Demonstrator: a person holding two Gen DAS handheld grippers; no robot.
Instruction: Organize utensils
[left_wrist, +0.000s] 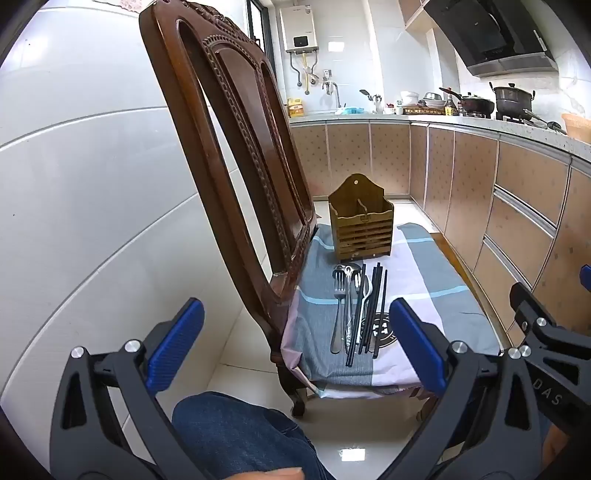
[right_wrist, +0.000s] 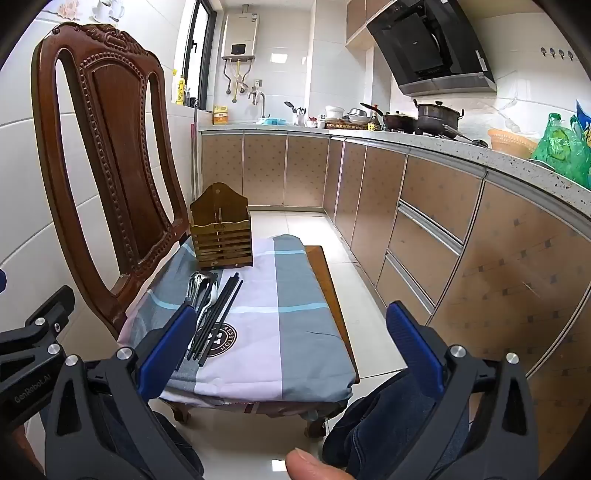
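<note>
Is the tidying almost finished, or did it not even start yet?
It has not started. Nothing looks done: the wooden holder looks empty as far as its top shows. Nothing is in hand: the left claw and right claw are both open and hold nothing. Everything is left: the fork, spoons and black chopsticks lie on the checked cloth in front of the holder.

Open cloth (right_wrist: 288, 325) right of utensils (right_wrist: 212, 306); chair back (right_wrist: 110, 147) blocks the left.
</note>
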